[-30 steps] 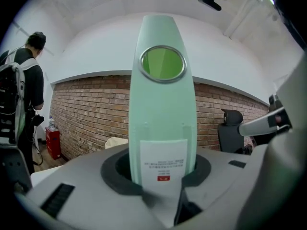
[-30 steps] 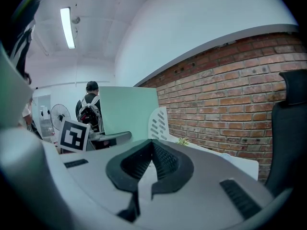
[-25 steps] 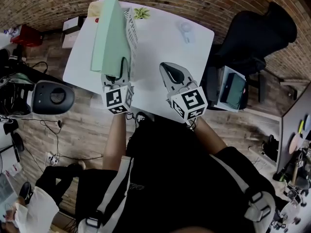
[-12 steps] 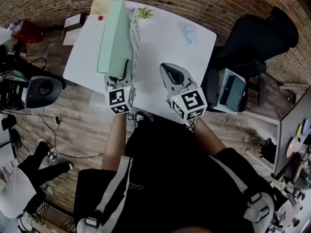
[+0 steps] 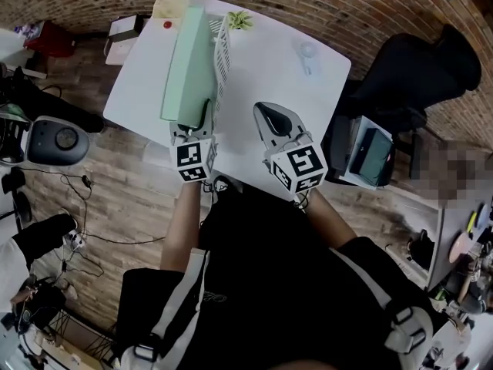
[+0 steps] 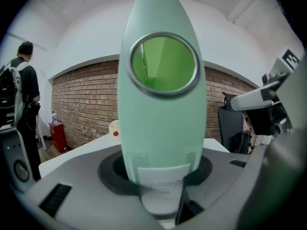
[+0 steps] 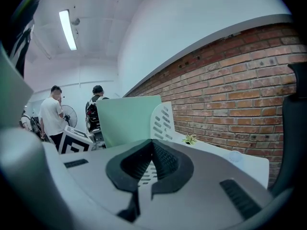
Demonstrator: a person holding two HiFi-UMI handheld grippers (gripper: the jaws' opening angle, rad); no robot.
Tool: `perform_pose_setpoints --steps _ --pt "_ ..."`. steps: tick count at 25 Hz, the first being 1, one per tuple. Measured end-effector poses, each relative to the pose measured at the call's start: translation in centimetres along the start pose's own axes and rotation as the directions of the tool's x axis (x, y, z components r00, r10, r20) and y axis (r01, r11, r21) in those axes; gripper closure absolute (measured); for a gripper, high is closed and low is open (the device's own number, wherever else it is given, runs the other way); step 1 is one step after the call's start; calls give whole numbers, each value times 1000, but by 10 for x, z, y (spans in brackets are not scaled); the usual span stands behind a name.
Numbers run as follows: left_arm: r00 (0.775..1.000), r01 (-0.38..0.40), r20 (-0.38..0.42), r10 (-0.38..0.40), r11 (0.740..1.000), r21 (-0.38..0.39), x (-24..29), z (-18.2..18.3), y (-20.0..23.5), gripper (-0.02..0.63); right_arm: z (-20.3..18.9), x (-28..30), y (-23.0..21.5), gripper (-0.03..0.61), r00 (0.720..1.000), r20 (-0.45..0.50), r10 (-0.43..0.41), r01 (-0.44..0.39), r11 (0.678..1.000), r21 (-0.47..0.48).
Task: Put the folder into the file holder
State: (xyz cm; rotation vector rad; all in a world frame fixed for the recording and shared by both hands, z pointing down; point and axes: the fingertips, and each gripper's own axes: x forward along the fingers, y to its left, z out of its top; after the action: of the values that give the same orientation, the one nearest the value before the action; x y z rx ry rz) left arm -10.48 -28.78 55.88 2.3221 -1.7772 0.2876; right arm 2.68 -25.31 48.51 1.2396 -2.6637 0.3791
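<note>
Head view, far left: a grey round-topped machine [image 5: 58, 139] on the plank floor, off the bench. The white bench [image 5: 269, 68] fills the upper middle of the frame.

Left part of the bench: mint-green folder [image 5: 187, 60] standing on edge, spine toward the person, running up the frame. Its right face lies just beside the perforated white wall of the file holder [image 5: 223, 48]. I cannot tell from above whether it sits inside a slot.

At the folder's near end, lower middle-left: left gripper [image 5: 192, 119]. Its jaws have just been opening. In the left gripper view the spine, with its round finger hole, stands between them, with dark slivers of gap on both sides (the pads look clear of the spine, not pinching it).

Top of the frame, just right of the holder: small green plant [image 5: 239, 19].

Right of centre: right gripper [image 5: 264, 111] over bare bench, apart from the holder. Its jaws are closed tip to tip with nothing held. Its own view looks past them to the folder's broad face and the holder's slotted wall.

Far right: black office chair [image 5: 416, 60] beside the bench corner.
</note>
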Motion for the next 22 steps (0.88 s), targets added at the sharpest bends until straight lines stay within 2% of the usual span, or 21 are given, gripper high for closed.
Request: perform_pose_setpoints --steps 9,14,22 --pt "999 -31 -15 32 996 84 7 -6 -8 421 -15 14 -1 569 997 -34 71 -72 997 -14" --pt "998 -59 -26 61 997 56 -2 -10 -8 408 -27 21 1 569 990 -53 134 -134 991 2" --pt "994 -99 -44 102 993 58 -33 -17 -9 394 -47 28 12 569 976 -79 202 -202 979 8"
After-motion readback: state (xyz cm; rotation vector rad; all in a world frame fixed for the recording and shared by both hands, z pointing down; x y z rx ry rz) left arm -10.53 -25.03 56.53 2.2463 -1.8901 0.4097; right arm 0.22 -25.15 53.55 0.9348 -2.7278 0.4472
